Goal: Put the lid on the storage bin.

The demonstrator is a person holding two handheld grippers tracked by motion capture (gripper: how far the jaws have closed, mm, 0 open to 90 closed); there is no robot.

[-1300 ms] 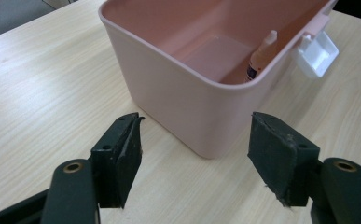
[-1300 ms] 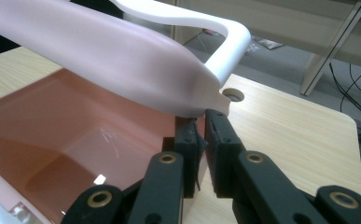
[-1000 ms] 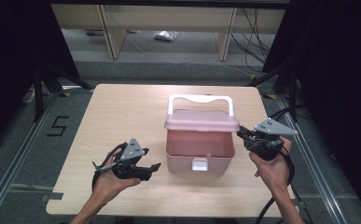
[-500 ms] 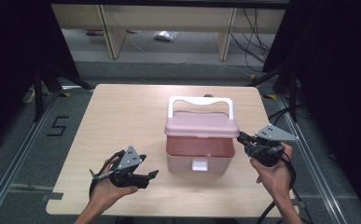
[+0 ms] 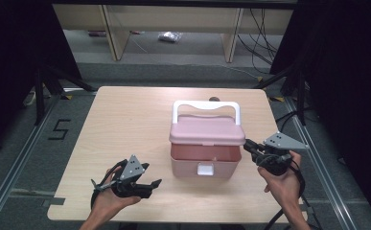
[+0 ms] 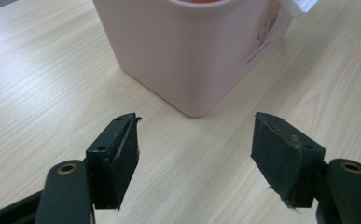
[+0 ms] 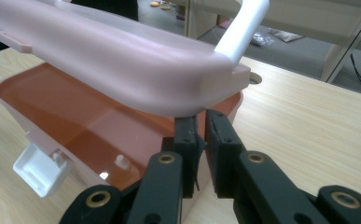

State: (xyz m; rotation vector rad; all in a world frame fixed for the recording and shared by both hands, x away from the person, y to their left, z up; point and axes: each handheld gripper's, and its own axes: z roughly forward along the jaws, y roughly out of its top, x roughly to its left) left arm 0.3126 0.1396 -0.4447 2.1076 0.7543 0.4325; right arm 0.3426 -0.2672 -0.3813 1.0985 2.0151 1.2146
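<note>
A pink storage box [image 5: 206,160] sits near the middle of the wooden worktop [image 5: 125,124], a little toward the person's side. Its pink lid [image 5: 207,130] is propped partly open, raised at the front so the reddish inside shows beneath it, and a white carry handle [image 5: 206,108] stands up behind the lid. A white latch [image 5: 204,168] hangs loose on the box's front wall.

At the box's right side, the right gripper [image 7: 201,128] has its jaws almost together, their tips tucked under the lid's right front corner and seemingly bearing it up; they pinch nothing that can be seen. To the left of the box and nearer the person, the left gripper [image 6: 194,147] rests low over the bare worktop with its jaws well apart and empty, aimed at the box's lower corner.

The step in hand looks like lifting the lid. The next move probably calls for tipping the lid further back on its hinge while the left gripper steadies the box wall so it does not slide.
</note>
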